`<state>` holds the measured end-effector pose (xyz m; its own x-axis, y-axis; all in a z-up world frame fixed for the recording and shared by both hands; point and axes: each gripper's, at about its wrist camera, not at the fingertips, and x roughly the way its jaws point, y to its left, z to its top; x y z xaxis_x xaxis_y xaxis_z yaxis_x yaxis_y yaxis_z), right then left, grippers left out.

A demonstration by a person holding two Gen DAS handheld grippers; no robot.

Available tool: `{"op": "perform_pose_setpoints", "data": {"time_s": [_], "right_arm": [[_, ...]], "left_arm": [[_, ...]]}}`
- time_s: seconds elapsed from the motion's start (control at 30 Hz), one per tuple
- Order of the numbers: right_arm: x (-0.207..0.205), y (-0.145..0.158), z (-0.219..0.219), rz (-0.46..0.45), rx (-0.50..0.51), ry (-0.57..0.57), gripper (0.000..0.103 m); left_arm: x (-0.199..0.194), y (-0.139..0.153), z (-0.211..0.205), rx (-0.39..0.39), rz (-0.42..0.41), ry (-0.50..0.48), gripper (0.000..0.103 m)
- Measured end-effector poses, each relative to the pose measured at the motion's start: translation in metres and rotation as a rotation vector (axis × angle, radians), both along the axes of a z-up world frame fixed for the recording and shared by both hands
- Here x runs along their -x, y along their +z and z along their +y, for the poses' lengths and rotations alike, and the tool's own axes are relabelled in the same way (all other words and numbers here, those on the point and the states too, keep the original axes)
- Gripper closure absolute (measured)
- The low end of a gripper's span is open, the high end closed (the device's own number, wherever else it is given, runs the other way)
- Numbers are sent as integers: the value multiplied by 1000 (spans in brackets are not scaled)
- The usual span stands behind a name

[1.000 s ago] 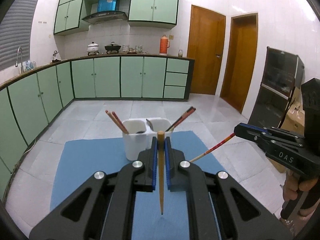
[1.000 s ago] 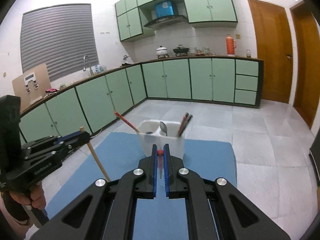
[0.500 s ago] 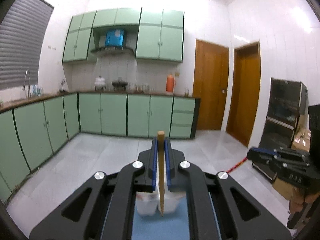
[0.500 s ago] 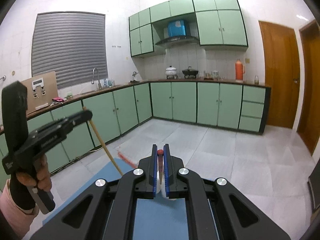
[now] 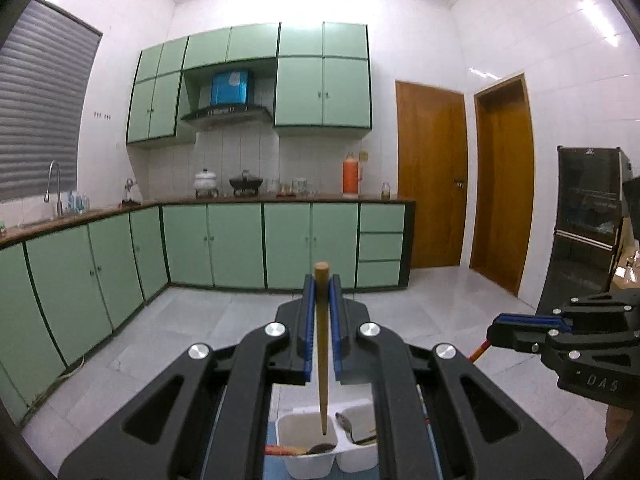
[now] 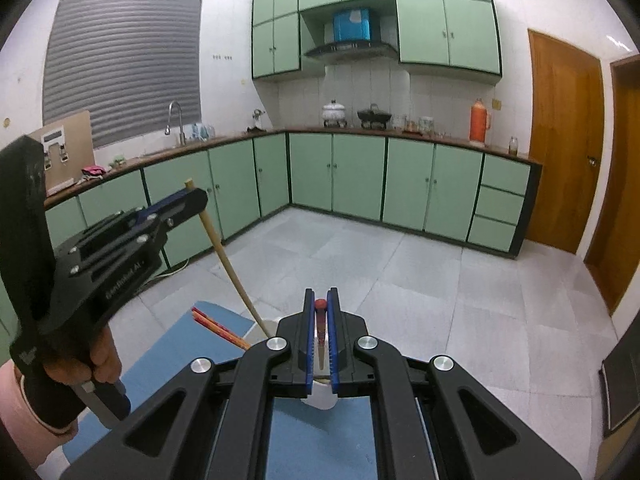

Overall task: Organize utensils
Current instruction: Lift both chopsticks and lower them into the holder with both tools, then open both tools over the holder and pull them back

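My left gripper [image 5: 321,280] is shut on a plain wooden chopstick [image 5: 322,344] that hangs point down over the left compartment of a white two-part utensil holder [image 5: 316,460]. The holder has a spoon [image 5: 346,426] and red chopsticks in it. My right gripper [image 6: 320,306] is shut on a red-tipped chopstick [image 6: 321,336], held above the holder [image 6: 320,398], which is mostly hidden behind the jaws. The left gripper [image 6: 192,200] with its wooden chopstick [image 6: 230,268] shows at left in the right wrist view; the right gripper [image 5: 504,328] shows at right in the left wrist view.
The holder stands on a blue mat [image 6: 168,364]. Red chopsticks [image 6: 220,330] lean out of the holder to the left. Green kitchen cabinets [image 5: 240,248] run along the back and left walls. Wooden doors [image 5: 432,176] are on the right.
Both grippers have risen and moved in over the holder, which has dropped to the bottom of both views. The wooden chopstick's point now hangs above the left compartment.
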<state>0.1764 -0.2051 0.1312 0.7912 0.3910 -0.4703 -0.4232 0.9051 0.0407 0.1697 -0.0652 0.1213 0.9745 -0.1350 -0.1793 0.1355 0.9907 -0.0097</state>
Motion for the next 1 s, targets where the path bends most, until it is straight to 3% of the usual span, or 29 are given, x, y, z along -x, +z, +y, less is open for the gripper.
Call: {"op": "perform_pose_setpoints", "data": {"time_s": [0.23, 0.37, 0.47, 0.57, 0.6, 0.67, 0.73, 0.83, 1.0], "right_arm": [[-22, -21, 6, 58, 0, -4, 97], [-27, -34, 8, 93, 8, 5, 96], [-22, -40, 4, 94, 10, -9, 95], [-13, -41, -5, 71, 2, -43, 76], [-8, -40, -9, 59, -2, -56, 68], [1, -39, -16, 40, -11, -80, 63], [12, -38, -22, 23, -34, -97, 53], [33, -38, -35, -1, -77, -120, 43], [66, -43, -51, -19, -135, -148, 36]], "left_arm": [[-24, -26, 8, 7, 65, 17, 97], [-40, -39, 10, -1, 142, 9, 93], [-39, -44, 15, 2, 164, 3, 71], [-23, -42, 23, 14, 152, 4, 60], [-19, -42, 25, 15, 153, 10, 51], [-9, -39, 29, 22, 145, 15, 42], [5, -37, 33, 31, 141, 17, 27], [28, -36, 35, 45, 139, 12, 15], [59, -41, 33, 40, 150, 13, 11]]}}
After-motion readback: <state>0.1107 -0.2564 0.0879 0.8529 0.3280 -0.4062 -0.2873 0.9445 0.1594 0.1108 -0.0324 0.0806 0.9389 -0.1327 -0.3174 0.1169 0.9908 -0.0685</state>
